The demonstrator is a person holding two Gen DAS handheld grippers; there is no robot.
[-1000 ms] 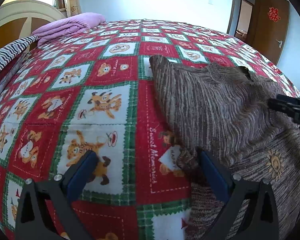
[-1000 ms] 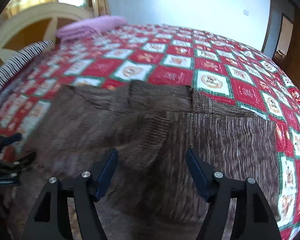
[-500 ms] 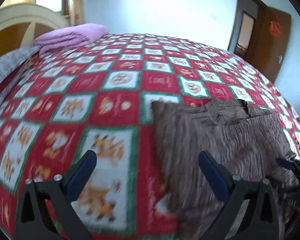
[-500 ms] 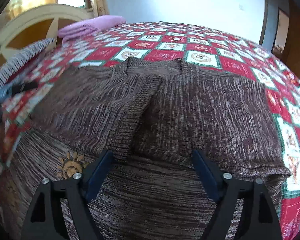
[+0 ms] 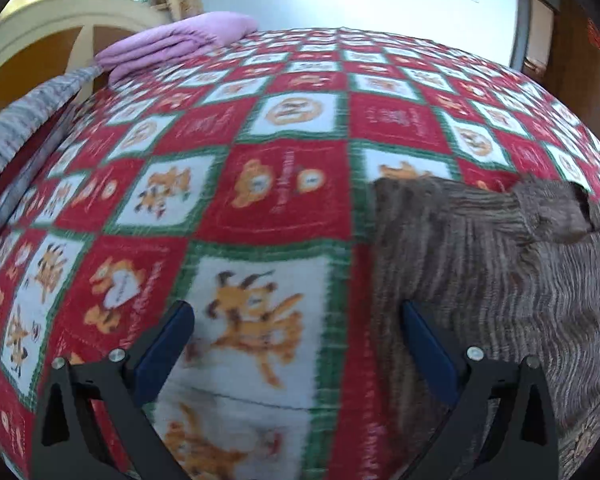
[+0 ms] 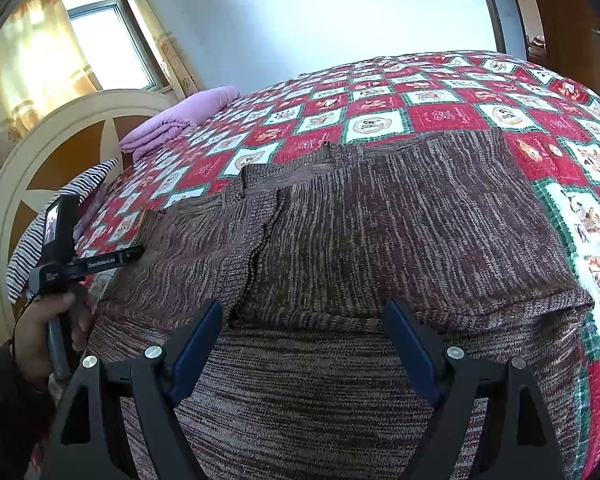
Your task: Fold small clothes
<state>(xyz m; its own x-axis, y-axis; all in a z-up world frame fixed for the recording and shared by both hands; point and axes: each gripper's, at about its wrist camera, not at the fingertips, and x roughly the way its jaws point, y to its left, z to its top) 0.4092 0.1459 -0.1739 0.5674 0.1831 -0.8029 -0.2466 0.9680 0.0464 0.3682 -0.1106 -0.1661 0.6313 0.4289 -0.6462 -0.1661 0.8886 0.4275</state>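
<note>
Right gripper (image 6: 302, 332) spread wide, gripping nothing, poised over brown knit sweater (image 6: 380, 240) stretching toward 12 o'clock. Left gripper (image 5: 298, 336) likewise agape and empty above bear-print blanket (image 5: 260, 200), sweater at 3 o'clock.

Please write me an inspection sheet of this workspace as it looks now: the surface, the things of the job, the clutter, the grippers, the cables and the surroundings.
Surface: bed covered by a red, white and green patchwork blanket with cartoon animals.
Job's things: one brown knit sweater lying flat, both sleeves folded in over the body, collar at the far end.
Clutter: folded purple cloth and a striped cloth near the headboard.
Grippers: left gripper open, empty, over the blanket beside the sweater's edge; right gripper open, empty, over the sweater's lower part. Its jaws have just been opening.
Cables: nothing seen.
Surroundings: cream and brown headboard, curtained window, white wall, brown door.
</note>
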